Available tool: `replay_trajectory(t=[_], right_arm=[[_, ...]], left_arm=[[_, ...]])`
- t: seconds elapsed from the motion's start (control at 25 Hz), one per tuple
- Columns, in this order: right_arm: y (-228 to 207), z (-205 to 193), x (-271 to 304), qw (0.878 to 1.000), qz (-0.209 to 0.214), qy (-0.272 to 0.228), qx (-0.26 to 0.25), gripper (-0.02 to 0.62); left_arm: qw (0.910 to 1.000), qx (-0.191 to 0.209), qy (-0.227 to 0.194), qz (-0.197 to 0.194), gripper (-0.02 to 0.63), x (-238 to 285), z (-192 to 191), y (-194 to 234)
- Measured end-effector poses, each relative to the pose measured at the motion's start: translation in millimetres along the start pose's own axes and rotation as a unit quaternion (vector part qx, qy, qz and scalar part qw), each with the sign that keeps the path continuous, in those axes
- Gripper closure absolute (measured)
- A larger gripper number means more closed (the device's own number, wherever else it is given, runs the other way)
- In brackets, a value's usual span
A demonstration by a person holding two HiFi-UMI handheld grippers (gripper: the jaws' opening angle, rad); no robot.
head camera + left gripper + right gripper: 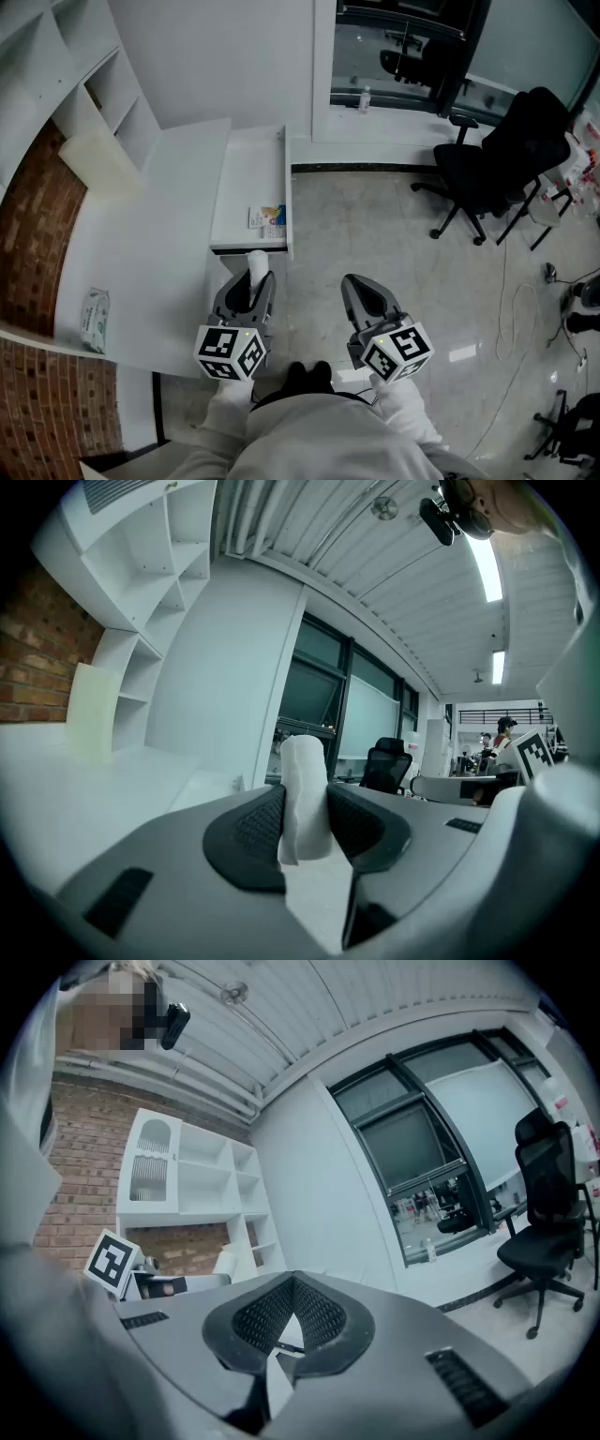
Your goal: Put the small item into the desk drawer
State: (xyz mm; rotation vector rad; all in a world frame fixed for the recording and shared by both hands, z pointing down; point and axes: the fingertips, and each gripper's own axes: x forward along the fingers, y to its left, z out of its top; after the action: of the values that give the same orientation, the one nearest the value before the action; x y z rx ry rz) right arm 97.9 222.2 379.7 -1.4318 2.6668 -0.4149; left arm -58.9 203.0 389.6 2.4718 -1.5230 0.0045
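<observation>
The small item [256,262] is a white, soft-looking roll; in the left gripper view the same small item [303,794] stands upright between the black pads. My left gripper [255,276] is shut on it, close to me, just in front of the open white drawer [246,159]. The left gripper [305,808] tilts upward toward the room. My right gripper [362,287] hovers over the floor to the right, shut and empty. In its own view the right gripper [292,1286] shows its pads meeting at the tips.
A small colourful packet [268,217] lies in the drawer's near right corner. The white desk [155,244] carries a tissue pack [95,319] and a pale block [97,159]. White shelves line the brick wall. A black office chair [506,155] stands at right.
</observation>
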Motion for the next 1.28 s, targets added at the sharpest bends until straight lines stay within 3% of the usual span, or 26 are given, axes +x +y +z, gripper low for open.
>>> replay_trajectory(t=[0.44, 0.92, 1.28], right_arm=[[-4, 11, -15, 1.0, 0.019, -0.014, 0.011, 0.568], [-18, 18, -36, 0.999, 0.035, -0.025, 0.015, 0.568], [-27, 26, -14, 0.998, 0.047, -0.032, 0.018, 0.568]], left_arm=[[0.9998, -0.012, -0.008, 0.013, 0.46, -5, 5, -16], [0.9986, 0.008, -0.029, 0.043, 0.46, -14, 11, -30], [0.998, 0.021, -0.029, 0.051, 0.46, 5, 20, -22]])
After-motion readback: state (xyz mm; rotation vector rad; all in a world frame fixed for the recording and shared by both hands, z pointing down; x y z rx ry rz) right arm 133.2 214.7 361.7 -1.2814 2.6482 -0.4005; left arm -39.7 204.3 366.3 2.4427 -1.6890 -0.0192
